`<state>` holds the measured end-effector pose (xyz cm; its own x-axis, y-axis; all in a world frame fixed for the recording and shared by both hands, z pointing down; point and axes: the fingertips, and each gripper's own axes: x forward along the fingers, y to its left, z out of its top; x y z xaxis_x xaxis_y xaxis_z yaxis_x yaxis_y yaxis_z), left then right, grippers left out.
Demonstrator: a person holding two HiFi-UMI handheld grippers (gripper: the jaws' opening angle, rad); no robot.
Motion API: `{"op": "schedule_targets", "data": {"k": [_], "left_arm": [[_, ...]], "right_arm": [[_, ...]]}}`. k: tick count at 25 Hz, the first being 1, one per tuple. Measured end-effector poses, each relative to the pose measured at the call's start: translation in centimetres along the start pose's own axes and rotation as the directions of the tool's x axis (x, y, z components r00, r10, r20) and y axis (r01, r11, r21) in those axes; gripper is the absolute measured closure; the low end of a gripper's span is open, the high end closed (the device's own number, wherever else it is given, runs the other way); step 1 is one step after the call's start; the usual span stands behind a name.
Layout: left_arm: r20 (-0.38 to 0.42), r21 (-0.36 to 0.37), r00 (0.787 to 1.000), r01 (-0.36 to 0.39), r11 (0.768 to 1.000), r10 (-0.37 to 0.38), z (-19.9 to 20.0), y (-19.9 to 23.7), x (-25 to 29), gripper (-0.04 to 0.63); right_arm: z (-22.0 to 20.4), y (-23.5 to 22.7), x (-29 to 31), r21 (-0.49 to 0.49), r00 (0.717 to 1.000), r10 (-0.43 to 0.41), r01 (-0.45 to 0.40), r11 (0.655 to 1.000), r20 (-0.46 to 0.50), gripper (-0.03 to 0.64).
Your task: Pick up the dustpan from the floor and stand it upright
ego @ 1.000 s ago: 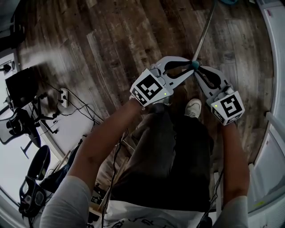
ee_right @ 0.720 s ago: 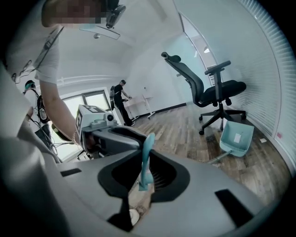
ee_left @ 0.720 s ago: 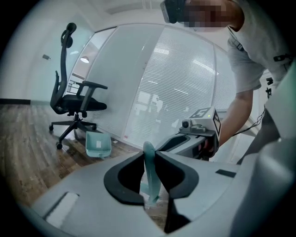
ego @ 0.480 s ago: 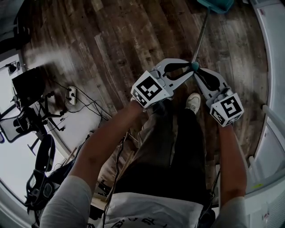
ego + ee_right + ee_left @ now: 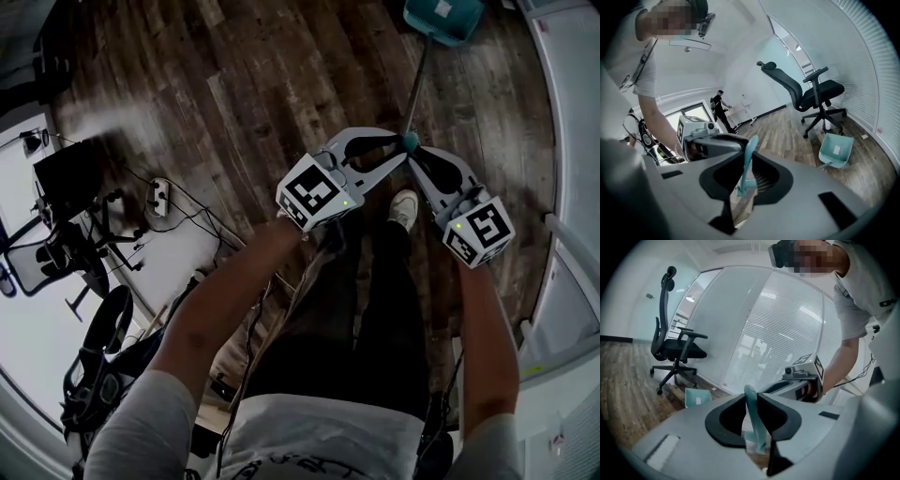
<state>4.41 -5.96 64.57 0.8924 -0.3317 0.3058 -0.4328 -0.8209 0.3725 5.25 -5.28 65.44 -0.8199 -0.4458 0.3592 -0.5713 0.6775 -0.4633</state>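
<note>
The dustpan has a teal pan (image 5: pixel 442 19), a thin metal pole (image 5: pixel 419 80) and a teal handle grip (image 5: pixel 410 141). The pan rests on the wood floor at the top of the head view, and the pole slants up from it to the grip. My left gripper (image 5: pixel 398 150) and right gripper (image 5: pixel 420 155) meet at that grip from opposite sides, both shut on it. In the left gripper view the grip (image 5: pixel 754 427) stands between the black pads, with the pan (image 5: pixel 697 397) down on the floor. The right gripper view shows the grip (image 5: pixel 751 145) clamped and the pan (image 5: pixel 836 150) tilted.
A black office chair (image 5: pixel 675 350) stands beside the pan near a glass wall with blinds (image 5: pixel 778 324). A power strip (image 5: pixel 159 197) with cables and dark equipment lie on the floor at the left. My white shoe (image 5: pixel 404 208) is just below the grippers. Another person (image 5: pixel 721 108) stands far off.
Both grippers have risen together with the handle grip still clamped. The teal pan has come fully into the head view's top and the pole stands steeper.
</note>
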Motion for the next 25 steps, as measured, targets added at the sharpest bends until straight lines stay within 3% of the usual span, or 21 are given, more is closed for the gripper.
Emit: {"op": "schedule_targets", "data": {"k": [25], "left_arm": [[0.087, -0.076, 0.996, -0.012, 0.997, 0.019, 8.6, -1.6, -2.4, 0.535]], "right_arm": [[8.4, 3.0, -2.4, 0.110, 0.995, 0.061, -0.070, 0.992, 0.078, 0.572]]}}
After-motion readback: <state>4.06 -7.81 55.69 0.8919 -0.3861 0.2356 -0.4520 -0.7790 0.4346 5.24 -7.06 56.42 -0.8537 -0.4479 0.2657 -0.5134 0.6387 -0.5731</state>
